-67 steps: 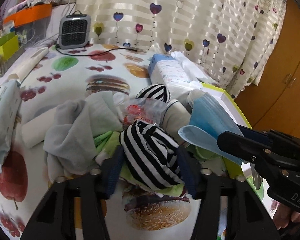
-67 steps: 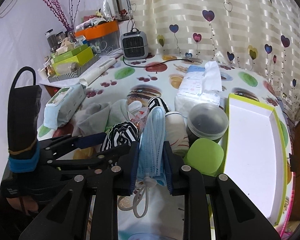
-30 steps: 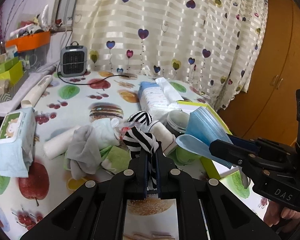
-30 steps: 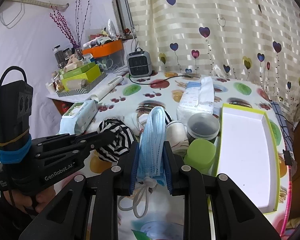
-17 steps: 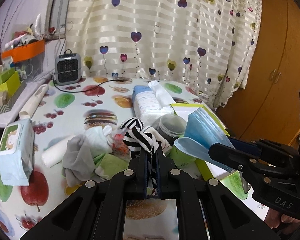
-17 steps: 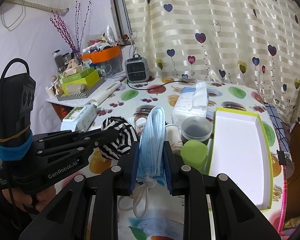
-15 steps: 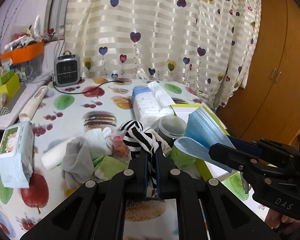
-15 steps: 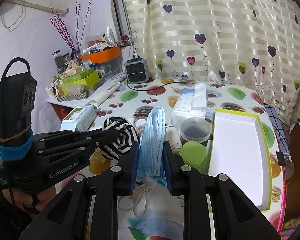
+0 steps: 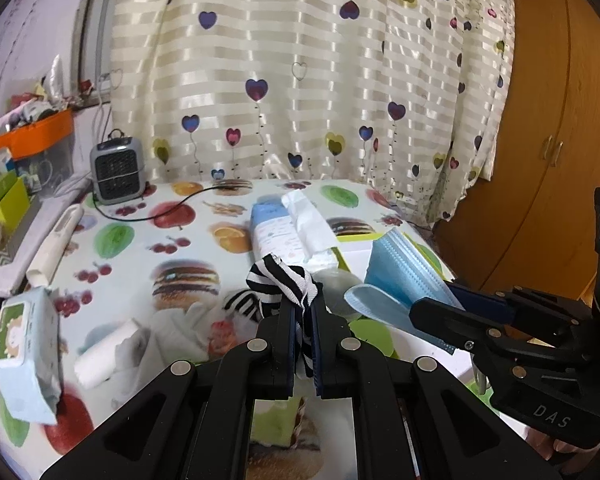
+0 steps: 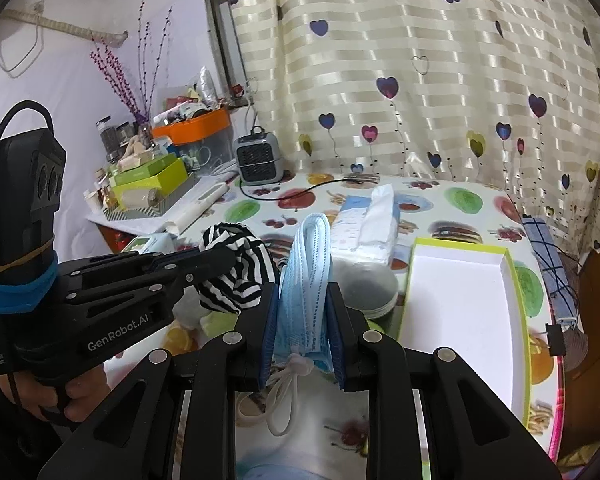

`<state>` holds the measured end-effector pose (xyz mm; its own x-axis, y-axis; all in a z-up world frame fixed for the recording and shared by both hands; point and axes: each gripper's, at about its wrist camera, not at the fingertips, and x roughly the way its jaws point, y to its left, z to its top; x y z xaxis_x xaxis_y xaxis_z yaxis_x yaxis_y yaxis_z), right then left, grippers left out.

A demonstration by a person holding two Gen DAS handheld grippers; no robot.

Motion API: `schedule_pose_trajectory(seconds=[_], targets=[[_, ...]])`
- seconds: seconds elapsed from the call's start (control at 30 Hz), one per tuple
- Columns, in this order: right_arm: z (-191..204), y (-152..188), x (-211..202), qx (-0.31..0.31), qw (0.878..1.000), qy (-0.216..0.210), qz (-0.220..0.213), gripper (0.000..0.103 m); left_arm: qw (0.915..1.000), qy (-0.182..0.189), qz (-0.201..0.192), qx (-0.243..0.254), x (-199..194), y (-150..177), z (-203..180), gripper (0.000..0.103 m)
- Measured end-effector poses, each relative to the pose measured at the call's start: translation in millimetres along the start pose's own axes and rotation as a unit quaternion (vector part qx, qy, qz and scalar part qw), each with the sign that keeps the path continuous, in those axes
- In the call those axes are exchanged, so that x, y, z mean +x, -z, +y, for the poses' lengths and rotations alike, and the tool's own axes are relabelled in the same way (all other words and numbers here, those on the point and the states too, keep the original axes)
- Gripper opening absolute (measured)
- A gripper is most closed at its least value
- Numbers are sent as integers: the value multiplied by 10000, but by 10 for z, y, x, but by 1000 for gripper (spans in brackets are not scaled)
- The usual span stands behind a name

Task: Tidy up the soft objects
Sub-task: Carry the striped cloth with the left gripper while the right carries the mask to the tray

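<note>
left hand-held gripper (image 9: 303, 316) was clamped on the striped sock (image 9: 284, 280), right hand-held gripper (image 10: 302, 312) on the blue masks (image 10: 306, 276), both above the counter (image 9: 148, 256). worried the masks' dangling loops would snag on the tray (image 10: 460, 304) rim.

Setting: a lived-in home room. Evidence: bench (image 10: 480, 204) covered with an oilcloth printed with fruit and burgers; striped curtain with heart motifs (image 9: 300, 80) behind it; wooden wardrobe doors (image 9: 552, 128) to the right. Small grey fan heater (image 10: 259, 160) with trailing cord at the bench's far edge. Side shelf crowded with an orange-lidded storage box (image 10: 192, 128), jars, green boxes (image 10: 148, 176) and a vase of purple twigs (image 10: 140, 60). Tissue pack (image 9: 284, 228) and wet-wipe pack (image 9: 24, 340) lie about.
</note>
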<state>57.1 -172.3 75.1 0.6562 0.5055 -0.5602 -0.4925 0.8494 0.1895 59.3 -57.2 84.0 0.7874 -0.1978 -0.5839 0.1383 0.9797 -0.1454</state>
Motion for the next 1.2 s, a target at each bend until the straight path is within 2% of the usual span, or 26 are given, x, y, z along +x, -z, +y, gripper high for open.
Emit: schedule_pose_trajectory(seconds=[0.3,0.67,1.0,1.2], targets=[[-388,-33,-65,329,9991,236,-145,24,9997,160,32,183,211,-129,-252,6],[-829,137,-105,737,9957,550,-76,24,9967,544,215,565,504,-179,-757,6],[-1276,434,12,1197,9894,774,274,25,9898,829,733,893,975,-50,-1158,6],[-1432,585,165,1321,9854,873,632,25,9856,866,1127,914,1254,79,-1220,7]])
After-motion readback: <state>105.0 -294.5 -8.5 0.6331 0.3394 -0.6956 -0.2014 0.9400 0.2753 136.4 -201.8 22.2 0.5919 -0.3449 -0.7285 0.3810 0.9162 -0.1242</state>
